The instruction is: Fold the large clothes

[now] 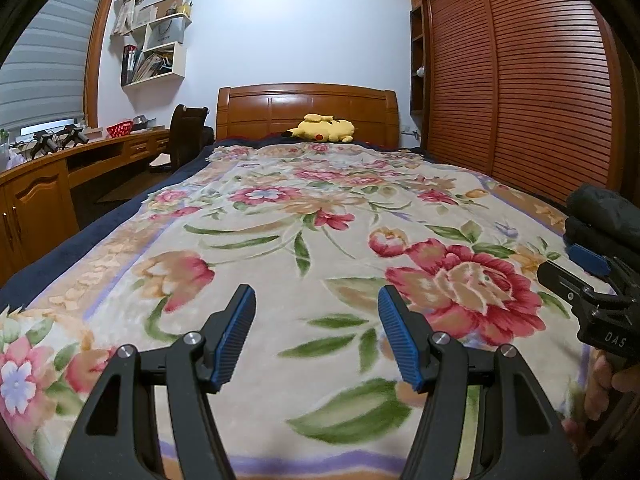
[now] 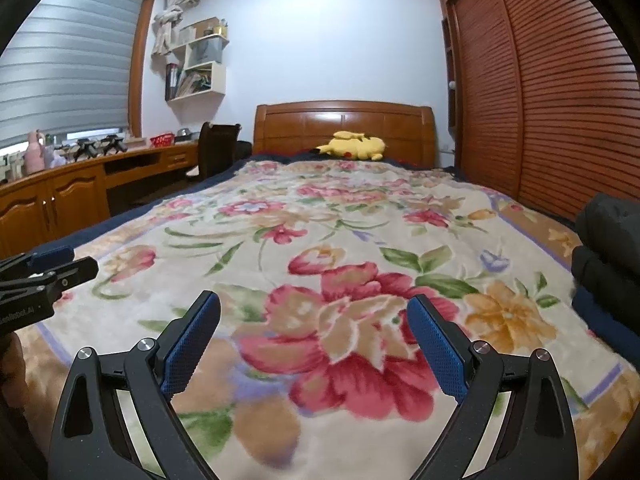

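Dark clothes [image 2: 608, 248] lie piled at the right edge of the bed, seen also as dark clothes [image 1: 604, 212] in the left wrist view. A floral blanket [image 1: 320, 208] covers the bed. My left gripper [image 1: 317, 296] hovers open over the blanket near its front edge, with nothing between its blue pads [image 1: 240, 332]. My right gripper [image 2: 314, 300] is also open and empty above a large red flower on the floral blanket [image 2: 340, 320]. Each gripper appears at the edge of the other's view: the right gripper [image 1: 576, 266] just beside the dark clothes, the left gripper [image 2: 76, 264] at far left.
A yellow plush toy [image 1: 324, 128] lies by the wooden headboard [image 1: 308, 108]. Louvred wardrobe doors [image 1: 520, 80] run along the right side. A wooden desk [image 1: 60, 172] and dark chair [image 1: 186, 136] stand on the left. A hand [image 1: 612, 376] holds the right gripper.
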